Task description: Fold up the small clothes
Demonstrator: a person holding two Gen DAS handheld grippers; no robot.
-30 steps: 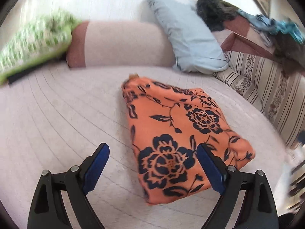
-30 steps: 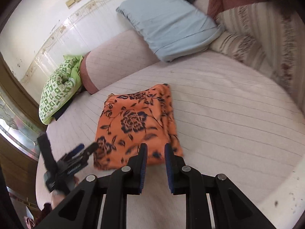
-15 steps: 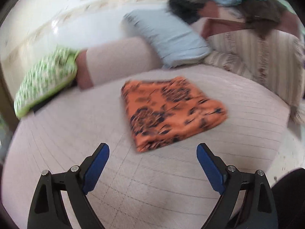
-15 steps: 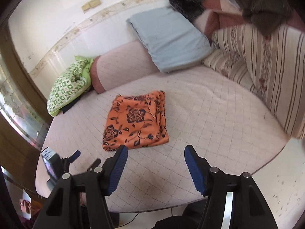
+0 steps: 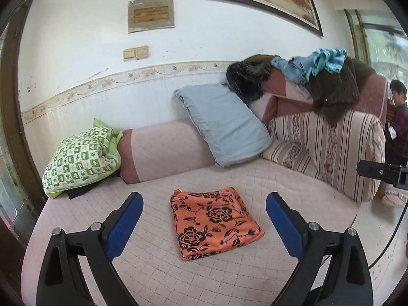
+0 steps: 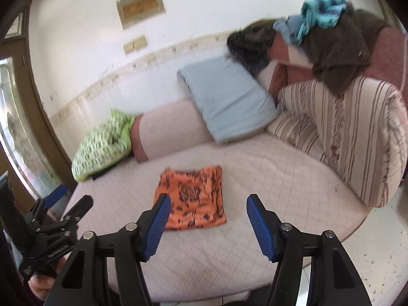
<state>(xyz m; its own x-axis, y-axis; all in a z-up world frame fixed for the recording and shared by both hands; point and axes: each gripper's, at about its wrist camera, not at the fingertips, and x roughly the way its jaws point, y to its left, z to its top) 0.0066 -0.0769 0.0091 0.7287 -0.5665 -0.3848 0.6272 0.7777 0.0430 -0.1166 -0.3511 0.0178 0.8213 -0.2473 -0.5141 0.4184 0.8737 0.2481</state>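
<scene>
An orange cloth with a black flower print (image 5: pixel 215 221) lies folded into a flat rectangle on the pink quilted sofa seat (image 5: pixel 280 186); it also shows in the right wrist view (image 6: pixel 193 200). My left gripper (image 5: pixel 204 205) is open and empty, held back from the cloth and above the seat's front. My right gripper (image 6: pixel 207 210) is open and empty, also back from the cloth. The left gripper also shows at the left edge of the right wrist view (image 6: pixel 68 197).
A light blue pillow (image 5: pixel 224 125) leans on the pink backrest (image 5: pixel 165 148). A green patterned cushion (image 5: pixel 81 158) lies at the left end. A striped armrest (image 5: pixel 339 150) carries piled clothes (image 5: pixel 329 76). A person (image 5: pixel 399 112) sits at far right. Floor (image 6: pixel 369 255) lies beyond the seat's edge.
Both grippers have pulled back and up from the folded cloth, which now looks smaller and farther. The right gripper has opened from shut. The cloth stays where it was.
</scene>
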